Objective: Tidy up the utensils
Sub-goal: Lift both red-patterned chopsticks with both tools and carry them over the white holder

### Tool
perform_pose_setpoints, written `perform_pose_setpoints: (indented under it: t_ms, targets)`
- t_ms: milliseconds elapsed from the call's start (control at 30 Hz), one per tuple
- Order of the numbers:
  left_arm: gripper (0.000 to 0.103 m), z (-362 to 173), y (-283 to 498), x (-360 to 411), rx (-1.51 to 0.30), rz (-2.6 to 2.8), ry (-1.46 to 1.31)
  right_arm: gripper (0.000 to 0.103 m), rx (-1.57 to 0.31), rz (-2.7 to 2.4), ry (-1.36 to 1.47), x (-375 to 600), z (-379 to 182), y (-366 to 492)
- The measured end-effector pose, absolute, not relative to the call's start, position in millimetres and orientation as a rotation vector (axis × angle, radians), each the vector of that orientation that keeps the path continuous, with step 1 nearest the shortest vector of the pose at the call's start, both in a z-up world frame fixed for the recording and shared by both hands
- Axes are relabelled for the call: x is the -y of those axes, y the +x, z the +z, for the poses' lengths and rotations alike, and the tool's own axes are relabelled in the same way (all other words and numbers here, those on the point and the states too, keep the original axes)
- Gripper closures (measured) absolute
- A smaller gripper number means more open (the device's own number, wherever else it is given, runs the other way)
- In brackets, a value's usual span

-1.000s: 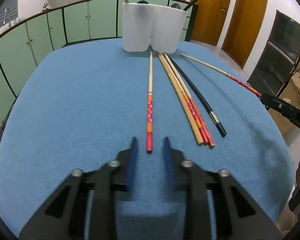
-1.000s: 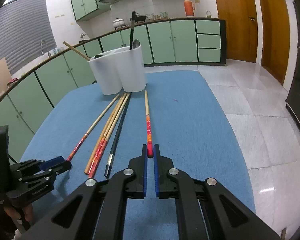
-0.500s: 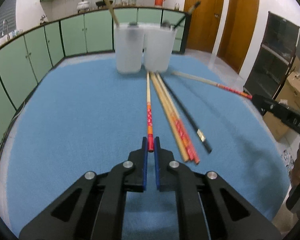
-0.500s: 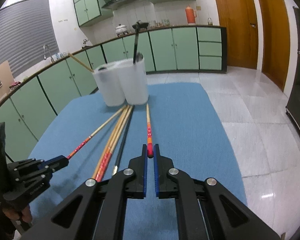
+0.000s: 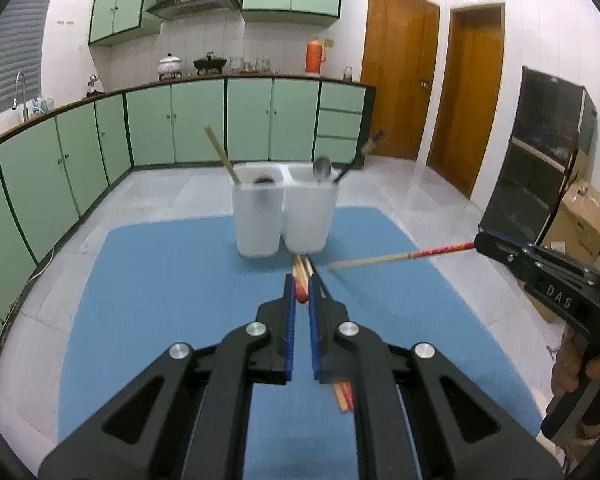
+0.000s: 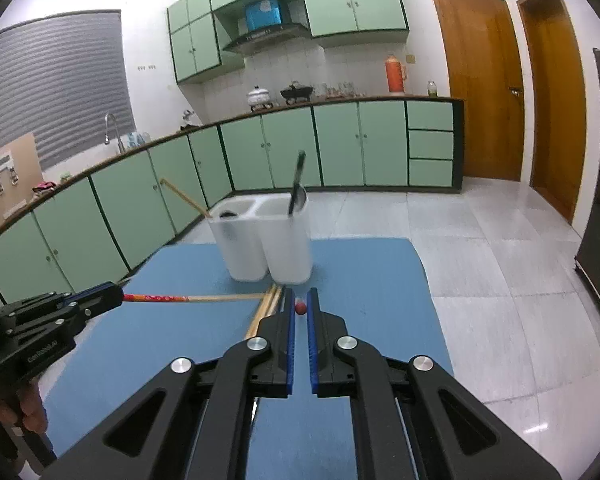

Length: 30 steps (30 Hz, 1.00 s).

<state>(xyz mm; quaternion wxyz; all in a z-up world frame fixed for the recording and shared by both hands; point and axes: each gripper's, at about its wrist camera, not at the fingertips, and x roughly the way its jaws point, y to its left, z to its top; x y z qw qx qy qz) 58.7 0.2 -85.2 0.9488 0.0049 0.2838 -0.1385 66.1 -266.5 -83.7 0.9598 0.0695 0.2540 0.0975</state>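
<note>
My left gripper is shut on the red end of a chopstick and holds it raised above the blue table. The same chopstick shows in the right wrist view. My right gripper is shut on the red end of another chopstick, also raised; its shaft shows in the left wrist view. A white two-compartment utensil holder stands at the table's far edge ahead, with a wooden chopstick and dark utensils inside. Several chopsticks lie on the table below.
The blue table is small, with tiled floor around it. Green kitchen cabinets run along the left and back. A cardboard box and a dark cabinet stand to the right.
Both grippers have lifted with their chopsticks off the table. The left gripper closed on its chopstick a second ago. The views now look down on the holder from higher up.
</note>
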Motion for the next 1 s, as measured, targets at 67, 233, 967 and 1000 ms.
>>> perform_pose_setpoints:
  t_ms: [67, 233, 967, 1000]
  targets:
    - [0.098, -77.0, 65.6, 0.3, -0.555, -0.281, 0.0, 0.097, -0.509, 0.206, 0.141, 266.0, -74.9, 73.0]
    - [0.098, -58.6, 75.5, 2.6, -0.51, -0.278, -0.007, 0.097, -0.51, 0.223, 0.12, 263.1, -51.4, 97.1]
    - [0.098, 49.0, 91.1, -12.8, -0.244, -0.257, -0.043, 0.098, -0.392, 0.433, 0.114, 267.8, 52.7, 124.8]
    - [0.098, 56.2, 92.3, -12.8, -0.221, -0.253, -0.044, 0.098, -0.377, 0.444, 0.123, 269.9, 60.3, 125.9]
